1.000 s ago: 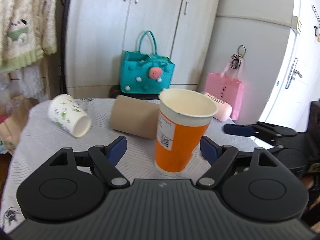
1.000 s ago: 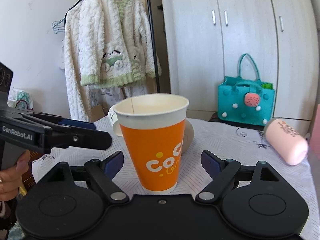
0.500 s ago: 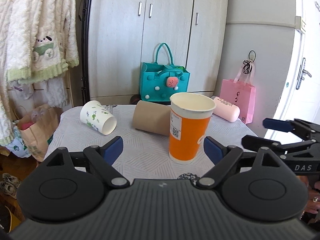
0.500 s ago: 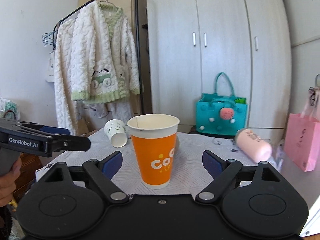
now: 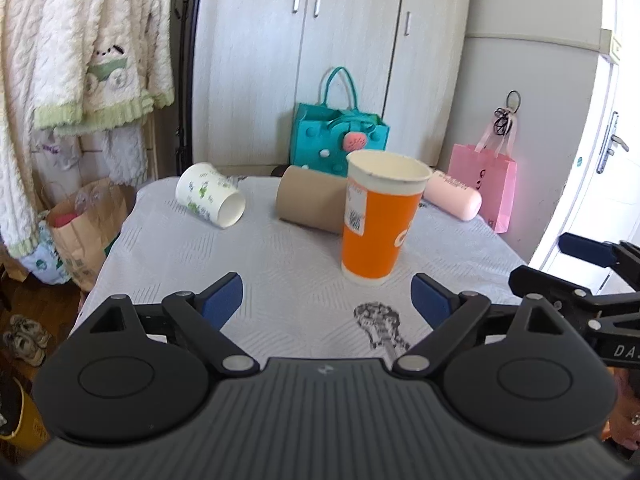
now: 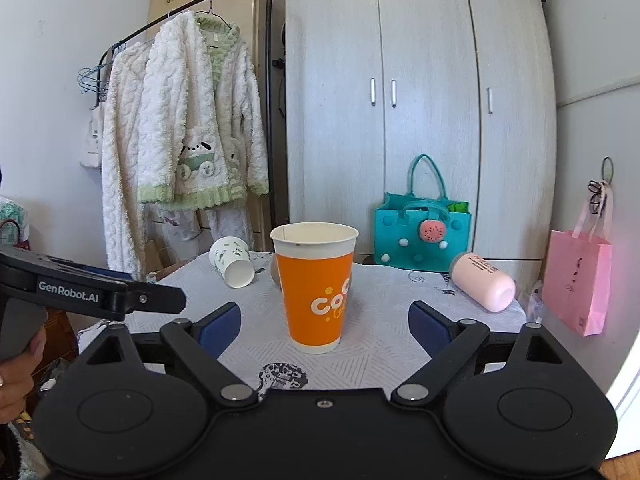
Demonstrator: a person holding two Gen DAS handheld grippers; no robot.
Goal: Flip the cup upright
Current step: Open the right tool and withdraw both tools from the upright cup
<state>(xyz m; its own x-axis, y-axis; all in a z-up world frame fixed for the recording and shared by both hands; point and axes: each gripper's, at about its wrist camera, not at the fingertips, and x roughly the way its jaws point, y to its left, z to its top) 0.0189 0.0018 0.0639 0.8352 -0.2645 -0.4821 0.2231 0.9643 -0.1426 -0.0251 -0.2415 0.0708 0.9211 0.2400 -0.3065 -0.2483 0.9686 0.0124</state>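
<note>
An orange paper cup point(image 5: 376, 216) stands upright on the white tablecloth point(image 5: 256, 256); it also shows in the right wrist view point(image 6: 316, 284). A white cup with green print point(image 5: 210, 195) lies on its side at the back left. A brown cup point(image 5: 310, 203) lies on its side behind the orange one. A pink cup point(image 5: 452, 200) lies on its side at the back right. My left gripper point(image 5: 327, 296) is open and empty, well short of the orange cup. My right gripper point(image 6: 325, 322) is open and empty, also short of it.
A white wardrobe point(image 6: 416, 112) stands behind the table, with a teal bag point(image 6: 422, 236) on the floor. A pink bag point(image 6: 578, 280) hangs at the right. A clothes rack with fluffy jackets point(image 6: 188, 148) stands at the left. A paper bag point(image 5: 86, 224) sits by the table's left edge.
Both grippers have drawn back from the orange cup, which stays upright on the table. Both stayed open. More of the table and room shows.
</note>
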